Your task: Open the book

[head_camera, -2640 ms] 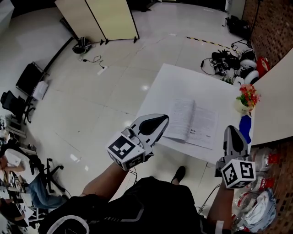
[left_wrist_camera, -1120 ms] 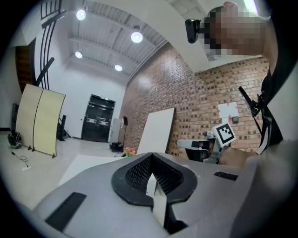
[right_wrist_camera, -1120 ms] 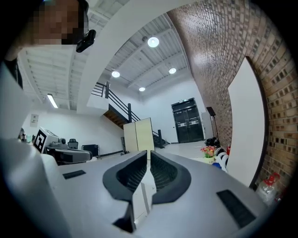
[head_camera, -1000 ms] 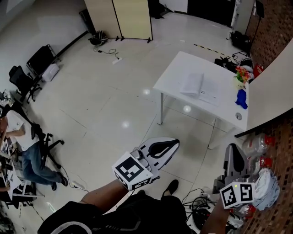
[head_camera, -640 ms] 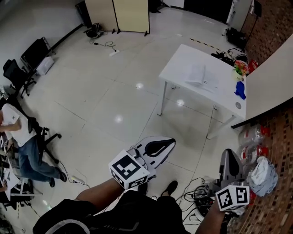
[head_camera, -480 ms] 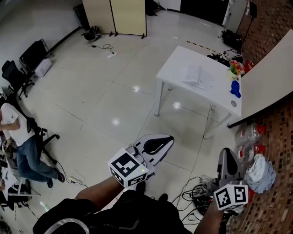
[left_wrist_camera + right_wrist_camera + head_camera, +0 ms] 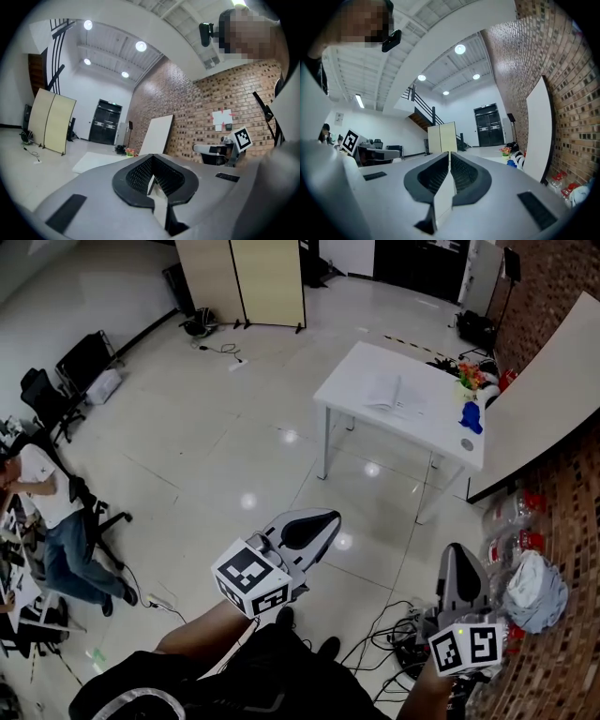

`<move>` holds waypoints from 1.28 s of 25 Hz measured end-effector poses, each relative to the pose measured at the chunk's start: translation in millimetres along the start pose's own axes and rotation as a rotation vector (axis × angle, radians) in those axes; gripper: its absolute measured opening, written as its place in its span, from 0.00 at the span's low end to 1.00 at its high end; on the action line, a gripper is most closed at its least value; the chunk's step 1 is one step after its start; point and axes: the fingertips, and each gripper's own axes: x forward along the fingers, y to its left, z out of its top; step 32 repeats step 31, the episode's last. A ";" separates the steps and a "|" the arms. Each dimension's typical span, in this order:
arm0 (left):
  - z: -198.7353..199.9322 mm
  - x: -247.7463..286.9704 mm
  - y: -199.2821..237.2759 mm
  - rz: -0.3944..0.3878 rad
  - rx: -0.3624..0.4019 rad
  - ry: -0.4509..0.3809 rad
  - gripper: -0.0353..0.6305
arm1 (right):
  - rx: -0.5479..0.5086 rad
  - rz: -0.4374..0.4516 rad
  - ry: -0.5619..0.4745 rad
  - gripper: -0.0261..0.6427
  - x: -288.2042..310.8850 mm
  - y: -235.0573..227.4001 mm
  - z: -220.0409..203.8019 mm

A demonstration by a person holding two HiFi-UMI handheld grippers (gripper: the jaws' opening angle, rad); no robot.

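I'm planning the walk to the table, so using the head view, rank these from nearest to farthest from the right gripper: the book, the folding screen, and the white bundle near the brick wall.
From the right gripper:
1. White bundle, low and just to its right.
2. Book, on the white table ahead.
3. Folding screen, far ahead and to the left.

Head looks down — gripper views level toward table point(image 7: 356, 381)
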 end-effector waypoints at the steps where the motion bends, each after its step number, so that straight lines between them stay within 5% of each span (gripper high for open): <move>1: 2.4 -1.7 -6.1 -0.005 0.007 -0.002 0.06 | 0.005 -0.008 -0.006 0.05 -4.1 -1.9 1.4; 32: 21.3 -66.8 -2.1 -0.051 0.007 -0.046 0.06 | -0.013 -0.080 -0.001 0.04 -21.0 48.7 6.7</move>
